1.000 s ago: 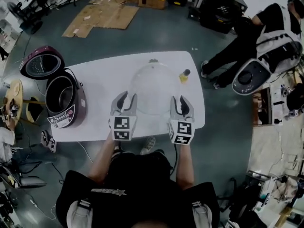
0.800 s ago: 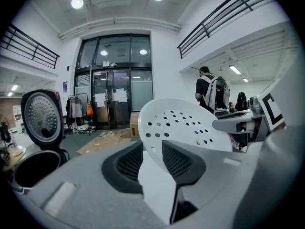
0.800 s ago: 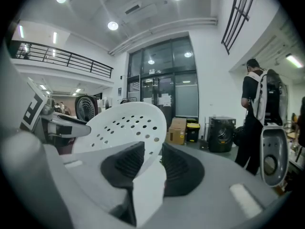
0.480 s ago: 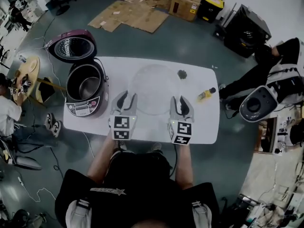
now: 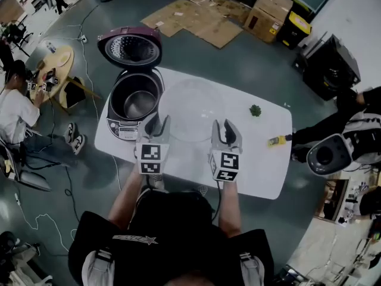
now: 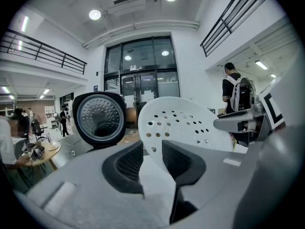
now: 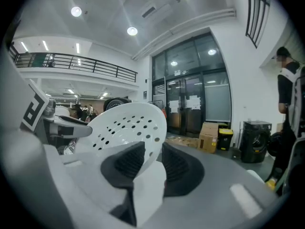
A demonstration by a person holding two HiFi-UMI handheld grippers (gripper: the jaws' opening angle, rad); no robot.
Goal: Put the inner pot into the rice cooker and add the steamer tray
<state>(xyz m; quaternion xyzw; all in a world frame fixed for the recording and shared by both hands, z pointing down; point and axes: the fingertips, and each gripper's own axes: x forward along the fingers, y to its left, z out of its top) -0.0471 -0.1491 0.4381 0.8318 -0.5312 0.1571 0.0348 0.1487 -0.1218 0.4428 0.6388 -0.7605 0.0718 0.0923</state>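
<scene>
A white perforated steamer tray (image 5: 190, 109) hangs above the white table (image 5: 262, 159), held on both sides. My left gripper (image 5: 157, 124) is shut on its left rim and my right gripper (image 5: 225, 128) is shut on its right rim. In the left gripper view the tray (image 6: 183, 125) stands between the black pads (image 6: 131, 162). In the right gripper view the tray (image 7: 126, 125) sits pinched the same way. The maroon rice cooker (image 5: 134, 100) stands open at the table's left end, the shiny inner pot (image 5: 140, 98) inside, its lid (image 5: 131, 47) tipped back, just left of the tray.
A small green object (image 5: 255, 109) lies on the table's right part. A yellow item (image 5: 275, 140) sits near the right edge. A seated person (image 5: 15, 115) and a round wooden table (image 5: 53, 64) are on the left. Flattened cardboard (image 5: 196, 19) and boxes (image 5: 272, 8) lie beyond.
Both grippers have carried the tray toward the open cooker; the cooker now sits right beside the tray's left side. The grip on the tray is unchanged.
</scene>
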